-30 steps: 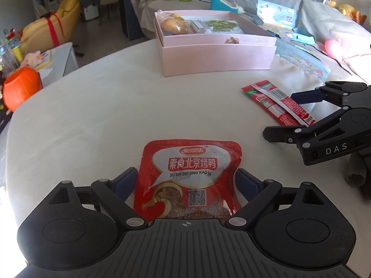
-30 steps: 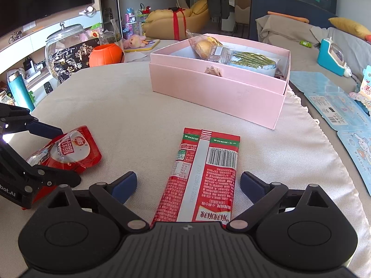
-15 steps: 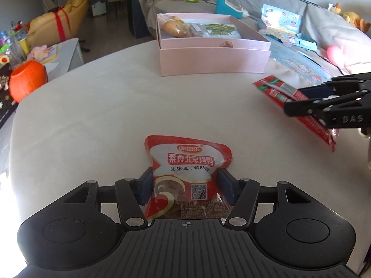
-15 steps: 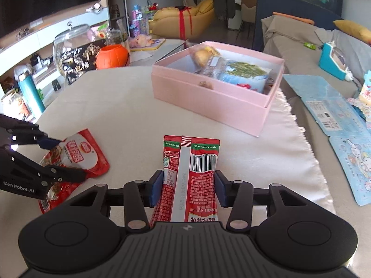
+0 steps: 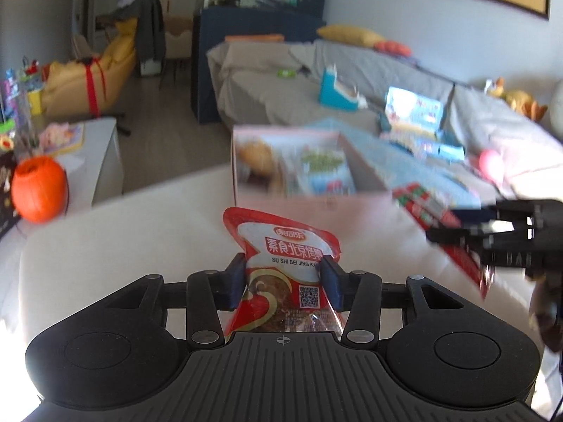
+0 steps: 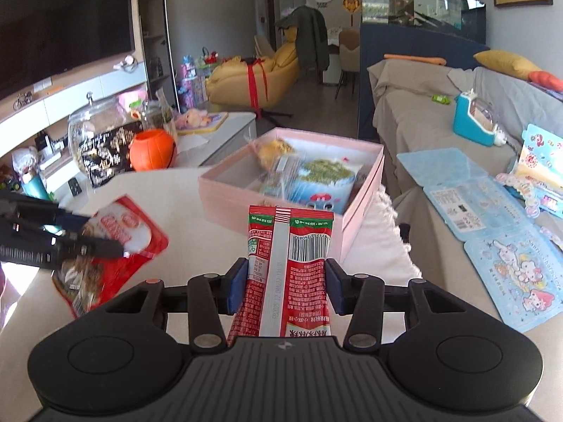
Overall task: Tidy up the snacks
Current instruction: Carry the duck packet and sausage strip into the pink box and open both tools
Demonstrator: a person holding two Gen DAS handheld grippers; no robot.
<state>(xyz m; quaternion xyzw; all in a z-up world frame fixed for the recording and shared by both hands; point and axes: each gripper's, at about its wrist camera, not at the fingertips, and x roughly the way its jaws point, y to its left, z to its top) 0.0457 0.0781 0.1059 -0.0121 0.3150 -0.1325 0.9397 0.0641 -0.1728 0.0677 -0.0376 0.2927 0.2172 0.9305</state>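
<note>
The left gripper (image 5: 283,277) pinches a red snack pouch (image 5: 285,263) above the table (image 5: 123,239); the right gripper (image 6: 285,281) clamps a long red packet (image 6: 288,267); the pink box (image 6: 292,190) ahead holds blurred snacks; an orange pumpkin pot (image 6: 152,150) stands beyond.

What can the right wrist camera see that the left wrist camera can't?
Only the right wrist view shows the television, the glass jar and the barcoded back of the long red packet in the right gripper. Only the left wrist view shows the printed front of the red pouch in the left gripper. Both show the pink box and orange pumpkin pot.
</note>
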